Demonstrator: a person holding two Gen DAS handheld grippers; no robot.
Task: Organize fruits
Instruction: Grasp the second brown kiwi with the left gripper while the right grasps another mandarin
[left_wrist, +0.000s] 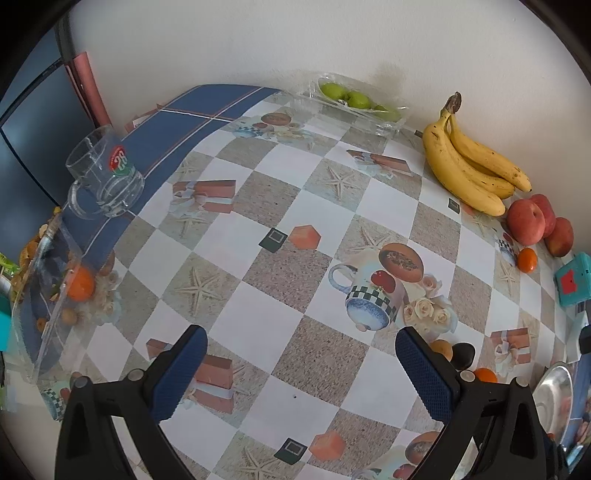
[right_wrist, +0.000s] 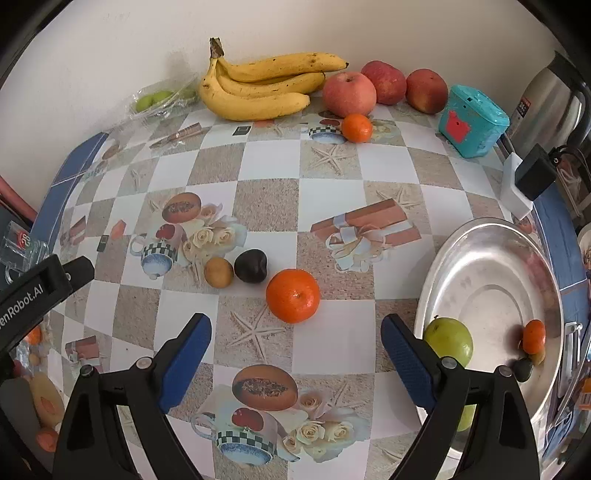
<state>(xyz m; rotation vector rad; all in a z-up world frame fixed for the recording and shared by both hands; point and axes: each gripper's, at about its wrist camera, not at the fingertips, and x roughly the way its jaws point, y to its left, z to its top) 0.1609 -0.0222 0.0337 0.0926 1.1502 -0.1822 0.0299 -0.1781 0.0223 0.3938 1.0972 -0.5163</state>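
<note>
Fingers (right_wrist: 184, 354) of both grippers spread wide, angled steeply toward the table (right_wrist: 332, 343).

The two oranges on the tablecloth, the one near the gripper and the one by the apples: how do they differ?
The near orange lies out in the open in front of the right gripper, beside a dark fruit; the far orange sits against the apples near the wall. The near one looks bigger, perhaps only from closeness. Both are round, bright orange and not yet in the metal plate.

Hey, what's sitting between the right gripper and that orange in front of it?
Nothing. In the right wrist view only bare tablecloth lies between the open right gripper and the orange.
</note>
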